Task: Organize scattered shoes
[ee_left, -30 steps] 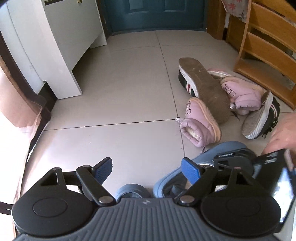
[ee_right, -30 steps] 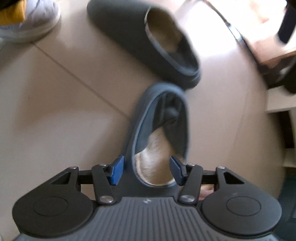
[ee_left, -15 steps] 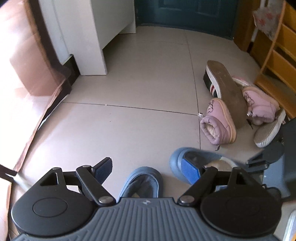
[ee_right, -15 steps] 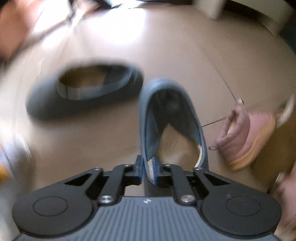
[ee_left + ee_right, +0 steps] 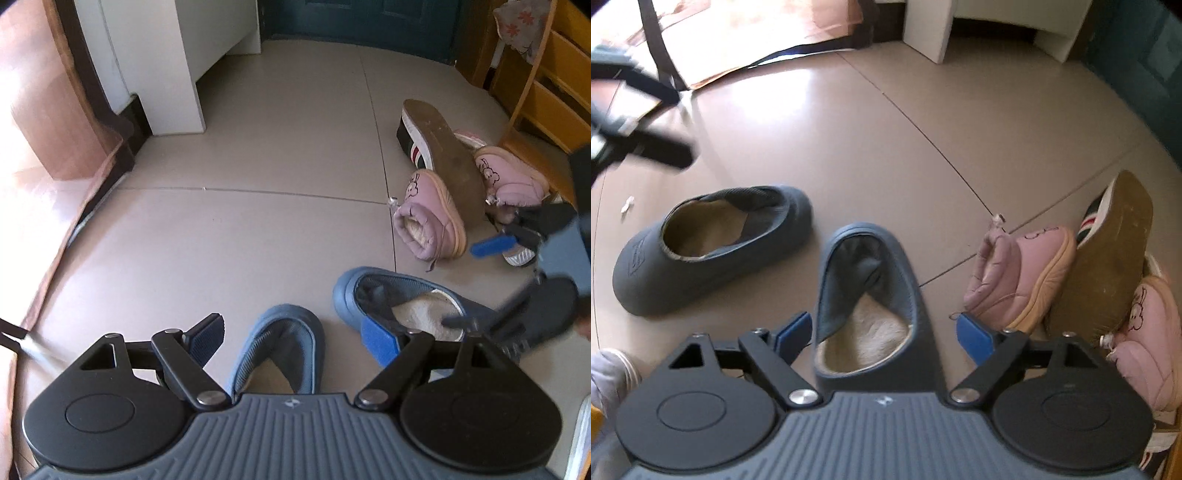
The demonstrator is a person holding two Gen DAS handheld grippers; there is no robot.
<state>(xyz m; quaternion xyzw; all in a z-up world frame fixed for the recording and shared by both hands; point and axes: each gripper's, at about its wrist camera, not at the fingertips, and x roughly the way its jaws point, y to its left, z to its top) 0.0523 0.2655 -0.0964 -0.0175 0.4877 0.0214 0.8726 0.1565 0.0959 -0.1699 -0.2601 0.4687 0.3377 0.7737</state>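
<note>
Near slipper [image 5: 866, 291]: blue, fleece-lined, flat on the tiled floor [image 5: 886, 147], heel between the right gripper's pads, untouched.
Right gripper [image 5: 884, 334]: jaws have just been opening; now spread wide, gripping nothing.
Second slipper [image 5: 713, 247]: just beside the first, toe angled away.
Left gripper [image 5: 295, 336]: spread wide above that slipper's heel, holding nothing.
Pink boots [image 5: 430, 218]: both near the slippers, an upturned sneaker [image 5: 441, 155] lying between them.
White cabinet [image 5: 177, 62]: well apart, further back.
</note>
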